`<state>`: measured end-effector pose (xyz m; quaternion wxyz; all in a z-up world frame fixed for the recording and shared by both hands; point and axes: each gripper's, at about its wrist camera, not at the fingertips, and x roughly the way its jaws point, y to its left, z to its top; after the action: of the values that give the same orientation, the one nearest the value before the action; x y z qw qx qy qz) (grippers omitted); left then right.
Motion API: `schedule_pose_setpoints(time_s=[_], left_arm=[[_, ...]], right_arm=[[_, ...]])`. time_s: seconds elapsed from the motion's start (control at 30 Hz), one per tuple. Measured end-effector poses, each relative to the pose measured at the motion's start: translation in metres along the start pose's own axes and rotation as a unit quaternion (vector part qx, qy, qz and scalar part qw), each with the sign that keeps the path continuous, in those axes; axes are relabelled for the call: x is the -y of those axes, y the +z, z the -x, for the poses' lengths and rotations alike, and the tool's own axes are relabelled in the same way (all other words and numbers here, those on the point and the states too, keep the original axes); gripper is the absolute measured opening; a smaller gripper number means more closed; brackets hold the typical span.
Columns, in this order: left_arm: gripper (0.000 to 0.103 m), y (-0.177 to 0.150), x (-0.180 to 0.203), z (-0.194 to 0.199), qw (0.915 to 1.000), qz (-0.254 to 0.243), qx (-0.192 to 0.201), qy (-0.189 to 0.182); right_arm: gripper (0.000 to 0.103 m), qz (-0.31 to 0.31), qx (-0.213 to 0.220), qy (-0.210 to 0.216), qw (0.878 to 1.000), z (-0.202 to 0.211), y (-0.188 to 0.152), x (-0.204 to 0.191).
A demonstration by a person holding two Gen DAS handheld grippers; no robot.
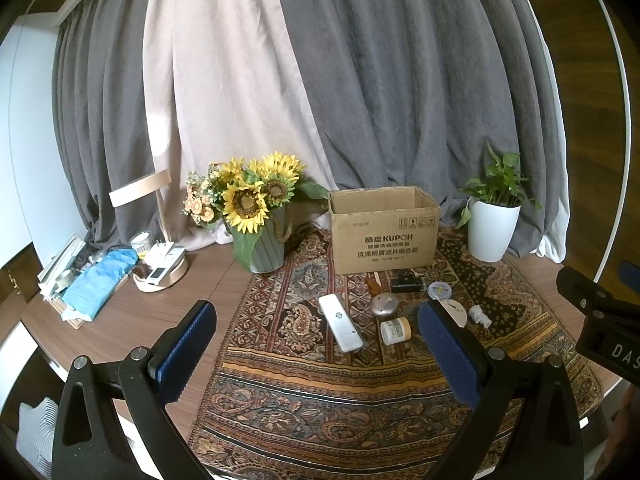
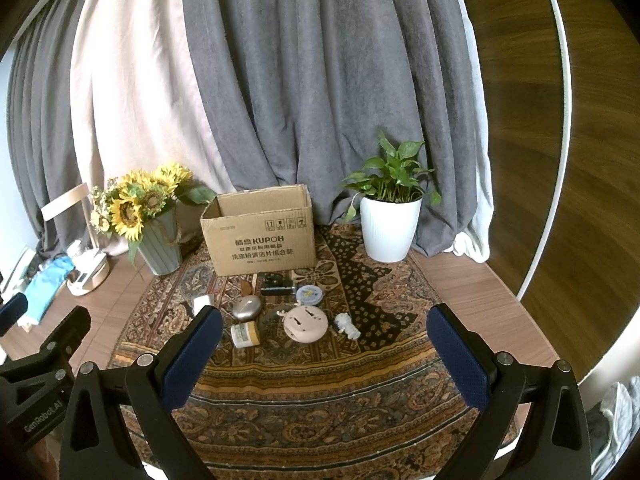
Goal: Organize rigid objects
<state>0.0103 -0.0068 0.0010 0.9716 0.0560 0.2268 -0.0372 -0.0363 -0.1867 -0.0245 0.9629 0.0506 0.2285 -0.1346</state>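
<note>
Several small objects lie on a patterned rug in front of an open cardboard box (image 1: 383,232) (image 2: 260,232): a white remote (image 1: 340,322), a silver dome (image 1: 384,305) (image 2: 247,308), a small cream jar (image 1: 395,330) (image 2: 245,335), a black device (image 1: 407,283) (image 2: 277,285), a clear round tin (image 1: 439,290) (image 2: 310,294), a round beige gadget (image 2: 305,323) and a white figurine (image 1: 480,316) (image 2: 346,325). My left gripper (image 1: 316,354) and right gripper (image 2: 324,356) are both open and empty, held above the rug's near part.
A sunflower vase (image 1: 264,248) (image 2: 162,250) stands left of the box, a white potted plant (image 1: 493,228) (image 2: 390,228) right of it. A round wooden tray with remotes (image 1: 162,270) and blue cloth (image 1: 102,280) sit far left. Grey curtains hang behind.
</note>
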Motion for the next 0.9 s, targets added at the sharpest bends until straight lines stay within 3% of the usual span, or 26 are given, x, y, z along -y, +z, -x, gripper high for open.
schedule_pose_setpoints(time_s=[0.63,0.9], left_arm=[[0.103,-0.010,0.004,-0.011,0.9997,-0.001,-0.022,-0.014],[0.103,-0.009,0.032,-0.031,0.9990,0.011,-0.042,-0.001]], right_arm=[[0.103,-0.004,-0.008,0.001,1.000,-0.006,-0.009,0.001],[0.103,0.006,-0.023,0.014,1.000,-0.027,-0.011,0.015]])
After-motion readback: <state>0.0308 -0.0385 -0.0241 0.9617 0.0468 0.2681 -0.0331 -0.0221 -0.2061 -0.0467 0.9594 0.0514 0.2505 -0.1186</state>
